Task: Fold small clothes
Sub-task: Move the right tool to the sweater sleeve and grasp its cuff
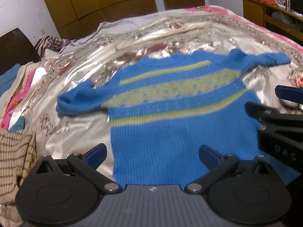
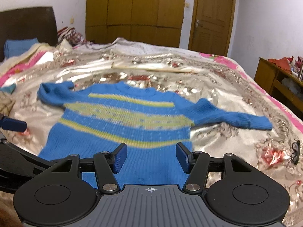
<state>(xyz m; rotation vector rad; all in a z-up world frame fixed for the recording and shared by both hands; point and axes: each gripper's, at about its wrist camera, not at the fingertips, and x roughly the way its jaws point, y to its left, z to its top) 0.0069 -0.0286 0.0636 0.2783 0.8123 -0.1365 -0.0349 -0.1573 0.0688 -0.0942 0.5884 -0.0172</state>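
Note:
A small blue knitted sweater [image 1: 170, 113] with yellow-green stripes lies flat on the shiny floral bedspread [image 1: 79, 79], front up, both sleeves spread out sideways. My left gripper [image 1: 152, 156] is open and empty, hovering over the sweater's hem on its left side. My right gripper [image 2: 151, 158] is open and empty above the hem of the sweater [image 2: 121, 124], toward its right side. The right gripper also shows at the right edge of the left wrist view [image 1: 272, 102]. The hem itself is hidden behind the gripper bodies.
A brown striped garment [image 1: 15, 155] lies at the near left. Pillows and folded bedding [image 2: 28, 53] sit by the dark headboard. Black glasses [image 2: 295, 152] lie on the bedspread at the right. A wooden desk [image 2: 278, 79] stands beyond the bed's right edge.

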